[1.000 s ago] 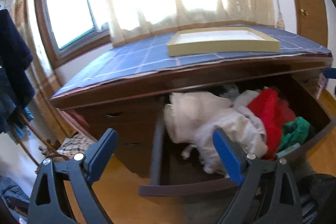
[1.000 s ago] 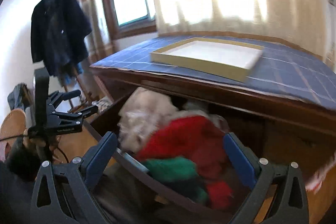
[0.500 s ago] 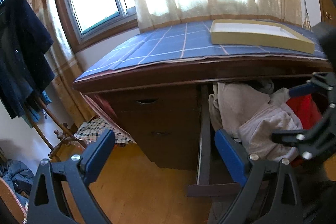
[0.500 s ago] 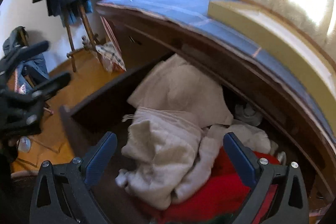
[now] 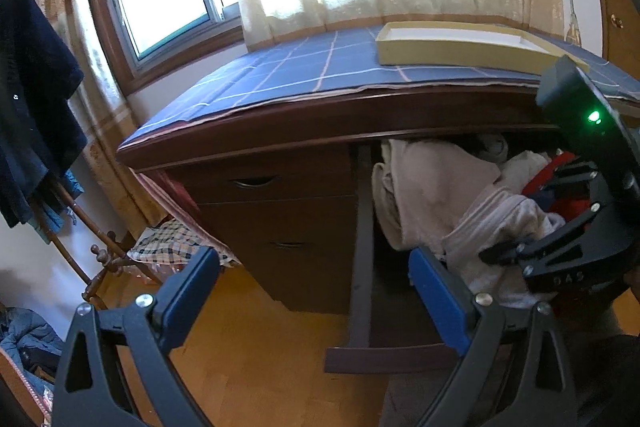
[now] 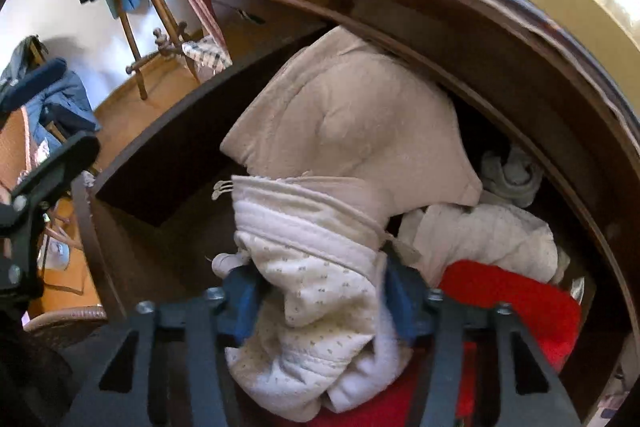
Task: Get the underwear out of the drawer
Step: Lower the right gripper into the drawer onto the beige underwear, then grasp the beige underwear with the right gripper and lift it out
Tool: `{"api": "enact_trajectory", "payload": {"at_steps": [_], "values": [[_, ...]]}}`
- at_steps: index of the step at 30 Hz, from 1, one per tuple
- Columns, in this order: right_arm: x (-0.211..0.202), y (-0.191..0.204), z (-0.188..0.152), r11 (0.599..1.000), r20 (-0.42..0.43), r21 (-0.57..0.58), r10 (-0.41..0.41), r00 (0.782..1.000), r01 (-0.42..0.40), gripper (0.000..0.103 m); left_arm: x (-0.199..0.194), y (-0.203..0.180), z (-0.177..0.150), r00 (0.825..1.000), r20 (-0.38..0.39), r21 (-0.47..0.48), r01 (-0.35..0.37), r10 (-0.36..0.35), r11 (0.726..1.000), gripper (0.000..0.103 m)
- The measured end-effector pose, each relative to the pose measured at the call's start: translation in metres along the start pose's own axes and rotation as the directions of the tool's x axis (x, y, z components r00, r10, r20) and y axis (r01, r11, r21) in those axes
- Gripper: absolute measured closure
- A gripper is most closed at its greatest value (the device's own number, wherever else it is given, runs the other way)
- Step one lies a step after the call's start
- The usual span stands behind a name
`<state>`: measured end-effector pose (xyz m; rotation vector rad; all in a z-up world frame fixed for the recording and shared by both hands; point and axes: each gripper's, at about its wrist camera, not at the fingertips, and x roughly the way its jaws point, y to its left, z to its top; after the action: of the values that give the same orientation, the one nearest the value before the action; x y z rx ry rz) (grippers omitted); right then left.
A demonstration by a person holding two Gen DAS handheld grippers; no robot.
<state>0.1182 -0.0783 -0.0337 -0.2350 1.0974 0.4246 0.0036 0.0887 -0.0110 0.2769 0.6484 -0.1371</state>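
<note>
The dark wooden drawer (image 6: 168, 131) stands pulled out, stuffed with clothes. A white dotted underwear garment (image 6: 320, 267) lies at the front of the pile, below a beige garment (image 6: 352, 115) and beside a red one (image 6: 512, 299). My right gripper (image 6: 320, 295) points down into the drawer. Its jaws have just been closing, and the blue pads (image 6: 240, 299) now pinch the white garment's bunched fabric. In the left wrist view, my left gripper (image 5: 312, 291) hangs open over the floor in front of the drawer (image 5: 392, 359), nothing between its fingers.
A shallow yellowish tray (image 5: 460, 47) sits on the blue checked cloth (image 5: 304, 71) covering the dresser top. Two closed drawers (image 5: 276, 211) are left of the open one. A coat rack with dark coats (image 5: 32, 99) stands at the left, over wooden floor (image 5: 256, 347).
The right gripper came down from above the dresser into the drawer and closed on the white garment. The left gripper's view swung left, and the right gripper entered it.
</note>
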Motion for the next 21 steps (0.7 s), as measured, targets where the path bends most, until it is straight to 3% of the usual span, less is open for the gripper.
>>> {"api": "enact_trajectory", "payload": {"at_steps": [2, 4, 9, 12, 17, 21], "values": [[-0.013, -0.004, -0.006, 0.999, 0.052, 0.028, 0.026, 0.998, -0.028, 0.072, -0.002, -0.004, 0.0, 1.0, 0.008, -0.003, 0.017, -0.017, 1.0, 0.005], [-0.033, -0.012, -0.014, 0.995, 0.123, 0.081, 0.047, 0.991, -0.057, 0.081, -0.002, -0.007, 0.0, 0.999, 0.012, -0.008, 0.035, -0.035, 0.999, 0.005], [-0.086, -0.029, -0.034, 0.978, 0.28, 0.183, 0.043, 0.959, -0.097, 0.081, -0.003, -0.023, 0.0, 0.995, 0.03, -0.02, 0.096, -0.096, 0.995, 0.005], [-0.128, -0.042, -0.044, 0.966, 0.384, 0.233, 0.019, 0.923, -0.116, 0.081, -0.002, -0.034, 0.001, 0.993, 0.039, -0.014, 0.11, -0.11, 0.994, 0.005], [-0.211, -0.074, -0.052, 0.945, 0.55, 0.289, -0.035, 0.834, -0.151, 0.081, -0.002, -0.046, 0.004, 0.989, 0.061, -0.017, 0.136, -0.135, 0.991, 0.005], [-0.257, -0.096, -0.037, 0.938, 0.638, 0.316, -0.102, 0.763, -0.139, 0.081, 0.0, -0.054, 0.007, 0.988, 0.071, -0.021, 0.137, -0.135, 0.99, 0.005]]}}
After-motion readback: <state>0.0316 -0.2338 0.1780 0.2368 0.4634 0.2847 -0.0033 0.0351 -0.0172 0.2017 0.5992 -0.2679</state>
